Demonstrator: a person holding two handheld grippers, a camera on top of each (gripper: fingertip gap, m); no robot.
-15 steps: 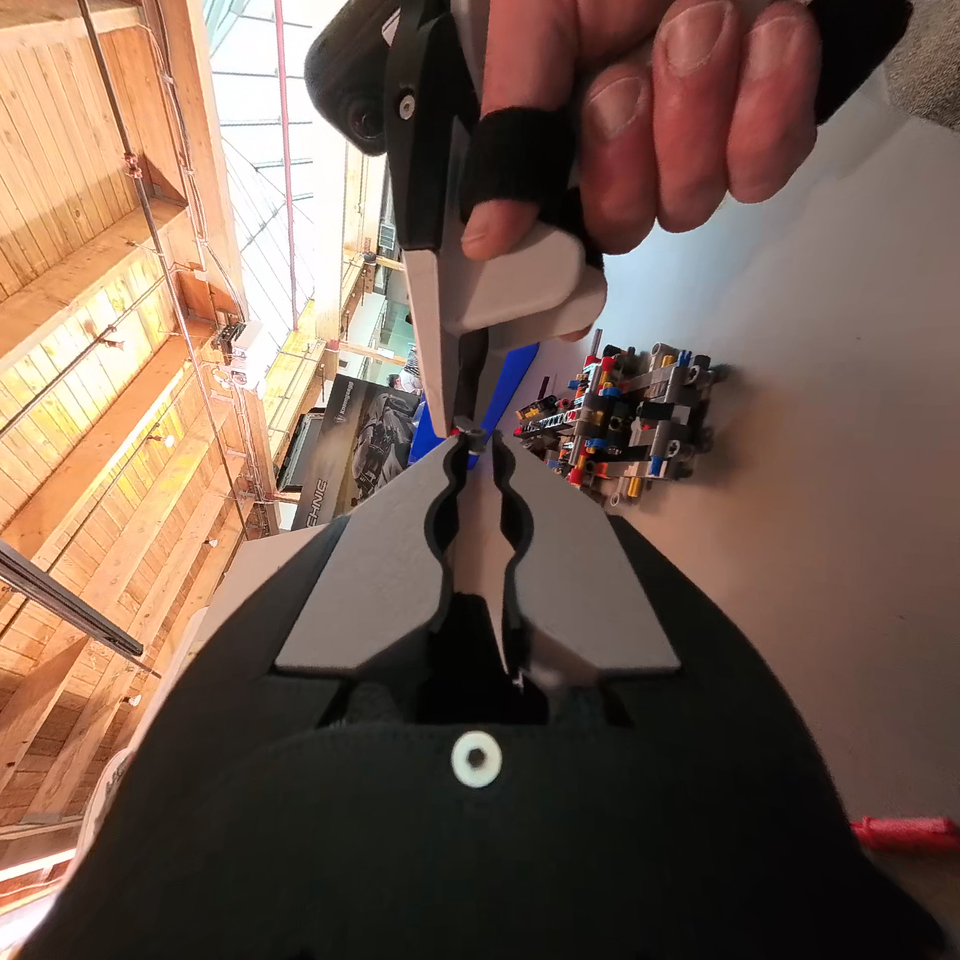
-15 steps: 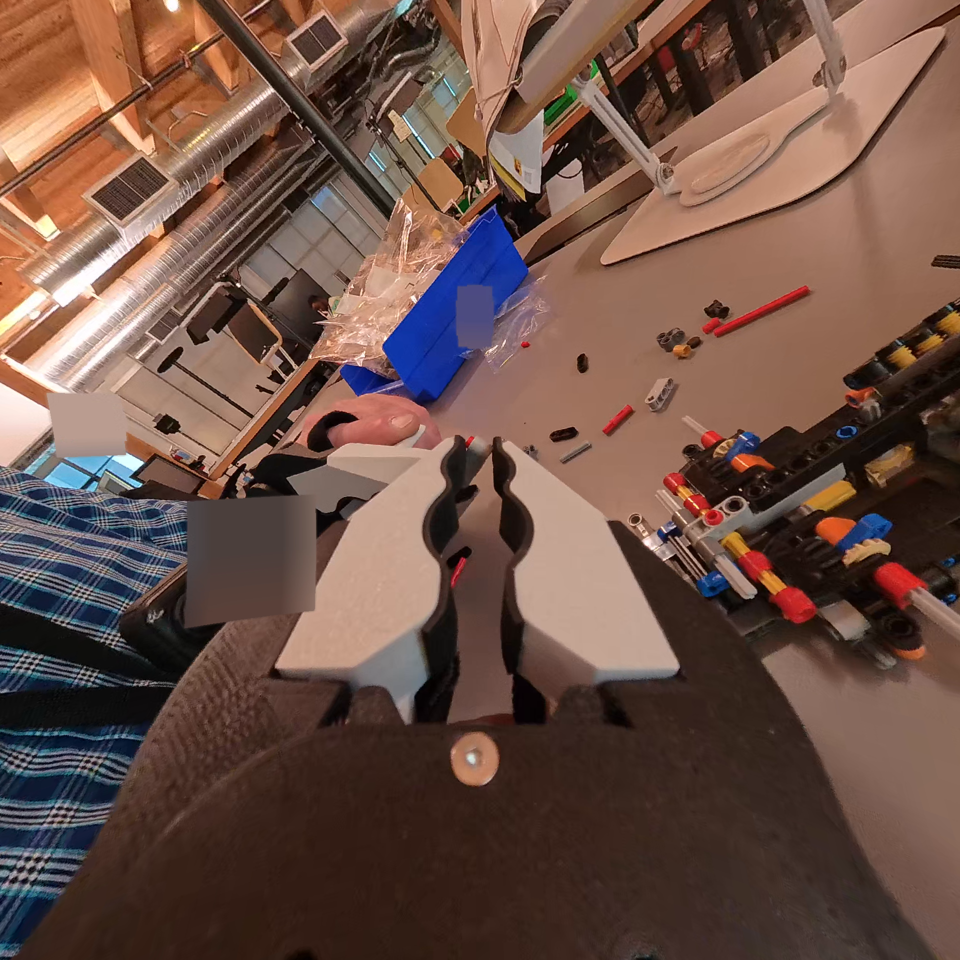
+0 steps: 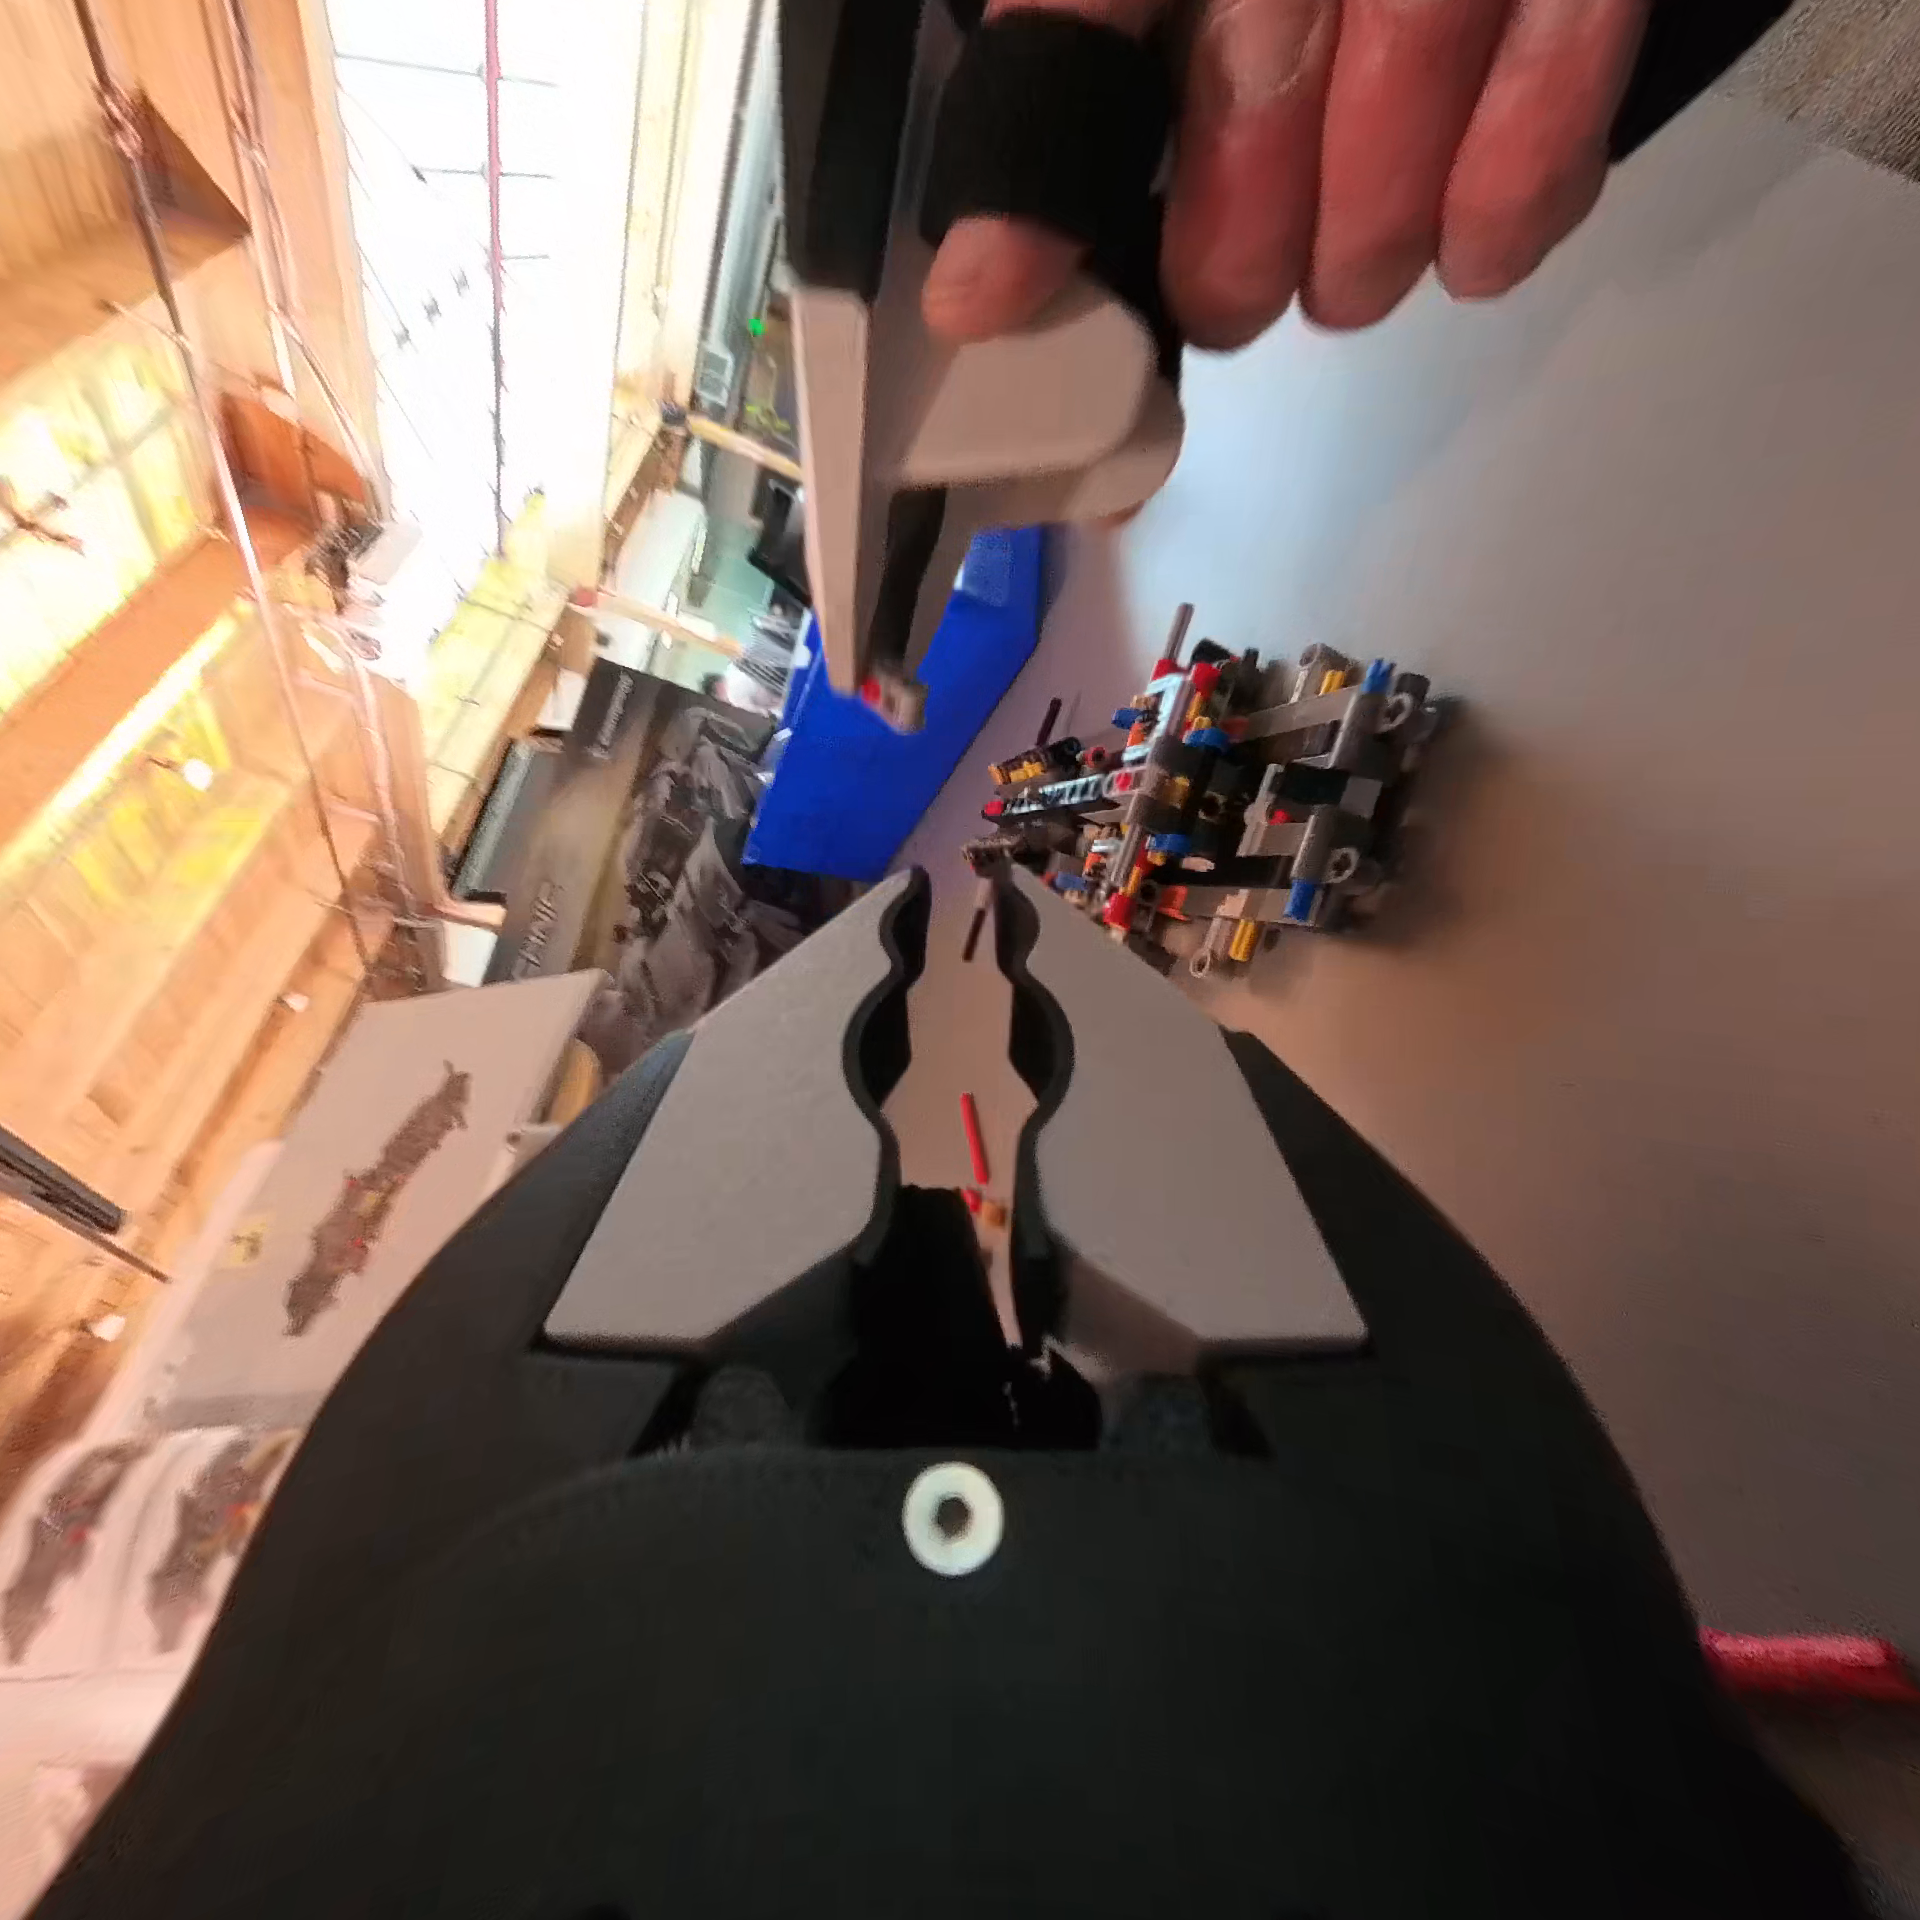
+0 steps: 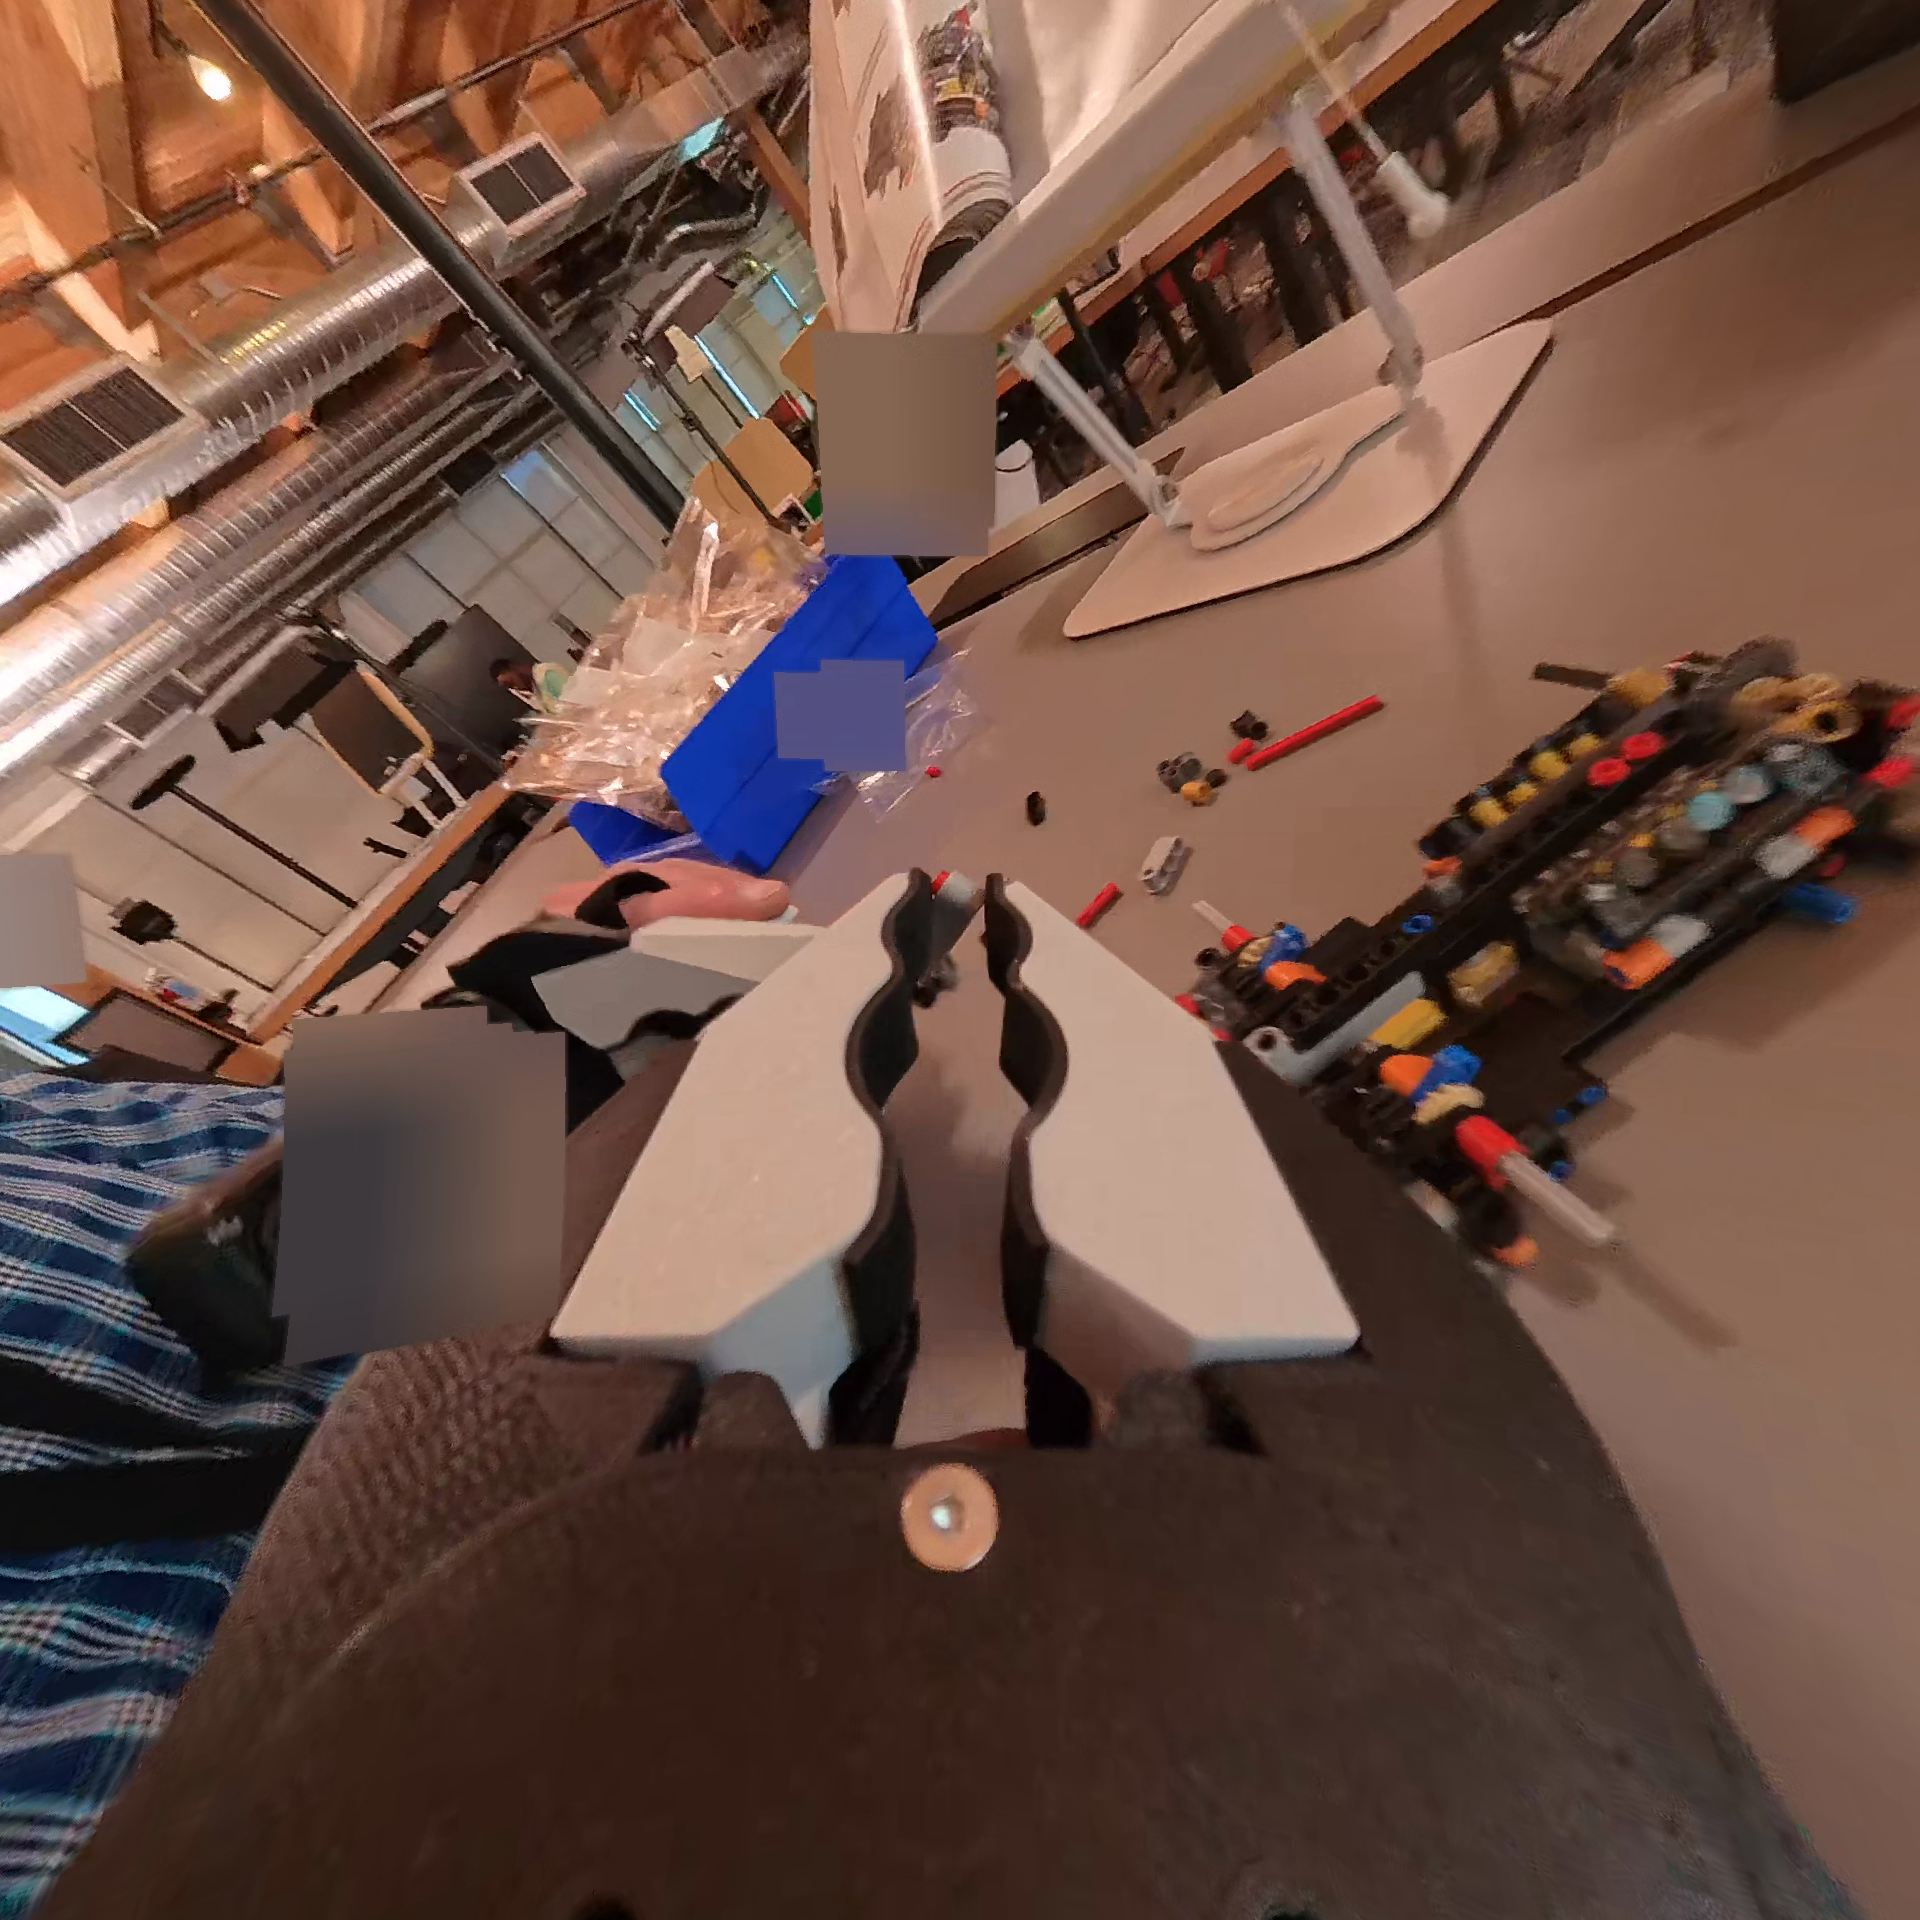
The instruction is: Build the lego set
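Observation:
The partly built Lego model (image 3: 1226,800) of black, grey and coloured Technic parts lies on the grey table; it also shows in the right wrist view (image 4: 1621,935). My right gripper (image 4: 956,883) is shut on a small grey piece with a red pin (image 4: 954,902). In the left wrist view it hangs above, held by a hand, with the small piece (image 3: 896,698) at its tips. My left gripper (image 3: 963,883) is slightly open and empty, below and apart from that piece. The left gripper also shows at the left of the right wrist view (image 4: 644,977).
A blue bin (image 4: 800,727) with clear plastic bags stands at the back. Loose parts lie on the table: a long red axle (image 4: 1314,719), a grey connector (image 4: 1166,862), a short red pin (image 4: 1096,904). A white stand (image 4: 1351,499) carries the instruction booklet (image 3: 416,1143).
Both grippers met on the small piece before. Now my left gripper has opened a little and let go, and the right gripper has drawn away with the piece.

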